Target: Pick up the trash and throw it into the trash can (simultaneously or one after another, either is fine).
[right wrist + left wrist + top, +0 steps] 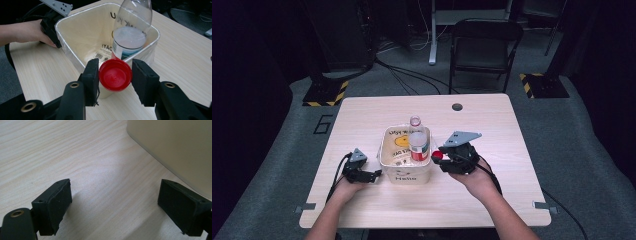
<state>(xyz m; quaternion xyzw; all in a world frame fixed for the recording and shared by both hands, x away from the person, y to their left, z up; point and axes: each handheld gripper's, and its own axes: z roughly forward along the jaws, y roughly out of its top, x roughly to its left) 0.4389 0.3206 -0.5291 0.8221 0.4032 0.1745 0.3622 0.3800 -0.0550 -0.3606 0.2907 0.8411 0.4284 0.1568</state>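
Note:
A cream plastic bin (388, 150) with printed words stands mid-table. Inside it a clear bottle (418, 142) with a red and white label stands upright with no cap on its neck. My right gripper (438, 155) is at the bin's right rim, shut on a red bottle cap (115, 75) whose hollow side faces the camera. The bottle (130, 32) rises just behind the cap inside the bin (82, 30). My left gripper (377, 174) rests on the table at the bin's left side, jaws wide apart with bare wood between them (115, 202); the bin wall (175, 147) is close by.
A light wood table (362, 115) carries the bin, with a round grommet hole (457, 106) at its far edge. A black folding chair (484, 45) and floor cables lie beyond. Bare tabletop lies left, right and in front of the bin.

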